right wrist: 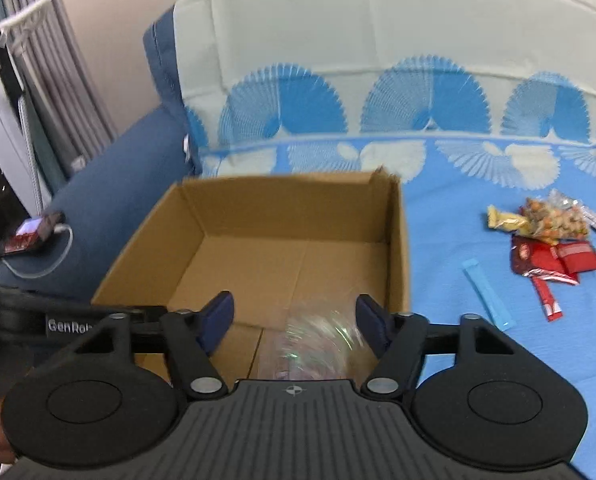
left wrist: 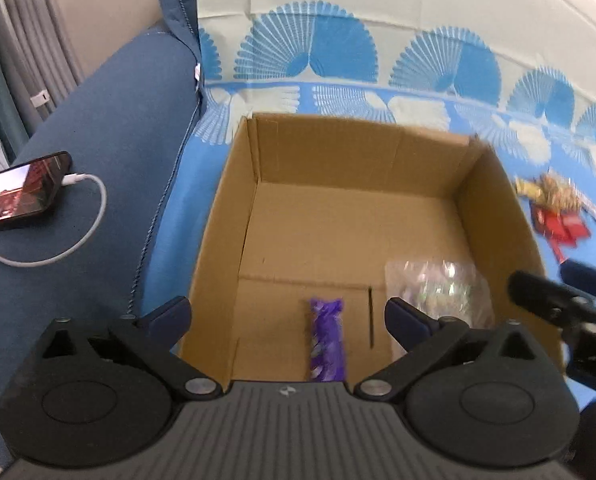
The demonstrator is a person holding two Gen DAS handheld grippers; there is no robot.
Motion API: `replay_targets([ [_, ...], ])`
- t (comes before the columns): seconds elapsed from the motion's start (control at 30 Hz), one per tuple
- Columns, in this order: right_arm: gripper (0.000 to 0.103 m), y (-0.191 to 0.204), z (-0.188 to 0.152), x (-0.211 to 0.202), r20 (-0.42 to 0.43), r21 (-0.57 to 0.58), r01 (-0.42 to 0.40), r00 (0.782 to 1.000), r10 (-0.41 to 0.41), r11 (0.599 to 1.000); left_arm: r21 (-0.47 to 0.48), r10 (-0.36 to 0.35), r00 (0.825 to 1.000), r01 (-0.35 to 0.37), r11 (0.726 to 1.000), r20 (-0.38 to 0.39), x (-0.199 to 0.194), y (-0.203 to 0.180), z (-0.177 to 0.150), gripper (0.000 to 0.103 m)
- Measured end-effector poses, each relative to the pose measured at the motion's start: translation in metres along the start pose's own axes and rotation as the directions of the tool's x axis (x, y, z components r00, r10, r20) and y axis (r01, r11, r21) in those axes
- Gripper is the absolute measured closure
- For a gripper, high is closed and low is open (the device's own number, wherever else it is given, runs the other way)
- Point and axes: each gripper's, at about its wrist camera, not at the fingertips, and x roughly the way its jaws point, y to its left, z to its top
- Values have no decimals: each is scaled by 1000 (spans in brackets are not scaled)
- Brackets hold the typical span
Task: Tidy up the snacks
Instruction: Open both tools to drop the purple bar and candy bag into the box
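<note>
Brown cardboard box [left wrist: 350,216] sits open on a blue patterned blanket [right wrist: 458,216], a dark blue armrest just to its left. Two snacks are already inside at the near end: a purple wrapped bar [left wrist: 325,340] lying with its long axis near-to-far, and a clear crinkly bag [left wrist: 438,292] just to its right, against the box's right wall. Both look motion-blurred.

The left gripper [left wrist: 288,316] hangs over the box's near edge, jaws spread wide and empty; the purple bar lies below between the fingers, untouched. The right gripper [right wrist: 294,320] hangs over the near right corner, jaws also parted, nothing clamped; the clear bag [right wrist: 318,340] shows as a smear just under them, so it reads as let go.

The remaining snacks sit outside, well to the right of the box: a mixed-nut bag [right wrist: 554,220], a yellow wrapper [right wrist: 504,220], red wrappers [right wrist: 554,260] and a thin red stick [right wrist: 546,298] in one cluster, and a light blue stick [right wrist: 488,294] nearer the box, long axis running near-to-far with a slight tilt. Judged from this, the right hand is clearly nearer; the blue stick is its closest pick, to be pinched across its narrow width.

A phone [left wrist: 22,192] on a white charging cable [left wrist: 86,216] rests on the armrest, out of the way.
</note>
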Motion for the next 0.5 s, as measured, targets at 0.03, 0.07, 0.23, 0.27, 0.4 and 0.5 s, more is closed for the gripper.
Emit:
replay_targets([
  [0.03, 29, 2, -3, -7, -9, 0, -1, 1000, 1, 1000, 1, 4, 1000, -4, 1000, -12, -3, 0, -4, 0],
  [0.07, 28, 3, -5, -13, -16, 7, -3, 1000, 3, 1000, -5, 1, 1000, -1, 1000, -19, -7, 1, -7, 0],
  [0.23, 20, 17, -27, -54, -40, 25, -3, 999, 4, 1000, -45, -12, 999, 10, 999, -45, -39, 4, -32, 0],
  [0.27, 19, 21, -31, -63, -41, 18, 0, 999, 1, 1000, -48, -13, 999, 11, 999, -47, -45, 4, -37, 0],
  [0.4, 14, 36, -47, -96, -22, -34, 5, 1000, -6, 999, -68, 0, 999, -3, 998, -50, -73, 2, -61, 0],
  [0.5, 13, 44, -57, -117, -8, -64, 11, 1000, -11, 998, -88, 8, 999, -12, 996, -42, -95, 0, -81, 0],
])
